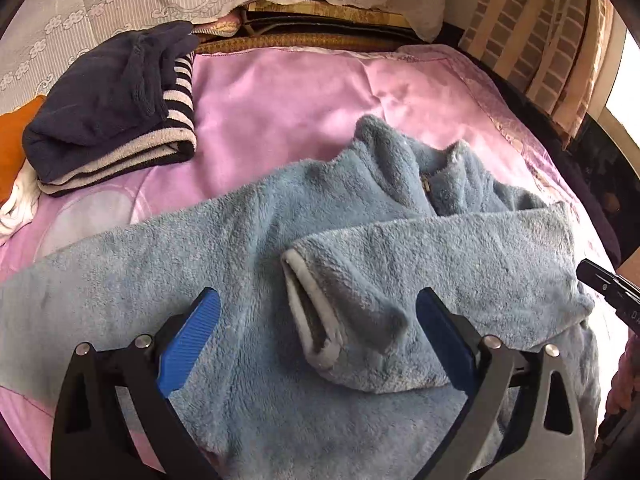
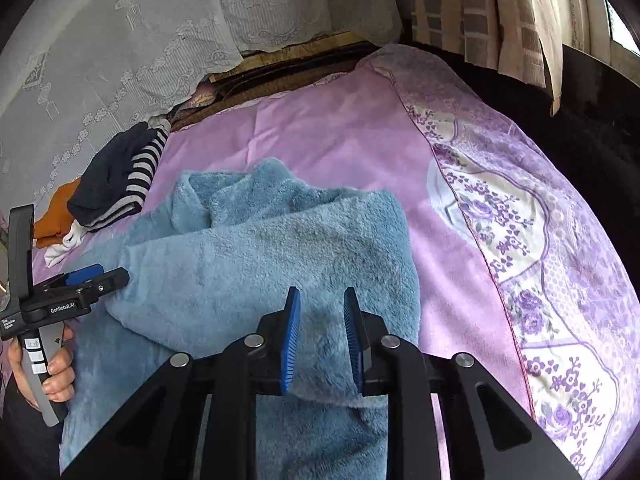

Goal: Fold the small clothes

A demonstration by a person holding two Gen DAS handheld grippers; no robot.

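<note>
A blue fleece garment point(image 1: 240, 240) lies spread on the pink bedcover point(image 1: 280, 100), zip collar toward the far side. One sleeve is folded across its body, and its grey-trimmed cuff point(image 1: 308, 320) lies between the wide-open fingers of my left gripper point(image 1: 316, 296), which touch nothing. In the right wrist view my right gripper point(image 2: 322, 296) stands nearly closed at the garment's point(image 2: 260, 260) right side, with a fold of fleece pinched between the blue pads. The left gripper point(image 2: 96, 276) shows at that view's left edge, held by a hand point(image 2: 56, 376). The right gripper's tip point(image 1: 600, 280) peeks in at the left view's right edge.
A folded pile of dark navy and striped clothes point(image 1: 112, 112) sits at the far left of the bed, beside an orange cloth point(image 1: 12, 140) and a white one point(image 1: 16, 208). Lace-covered pillows line the back. The bed's flowered border point(image 2: 500, 220) drops off at the right.
</note>
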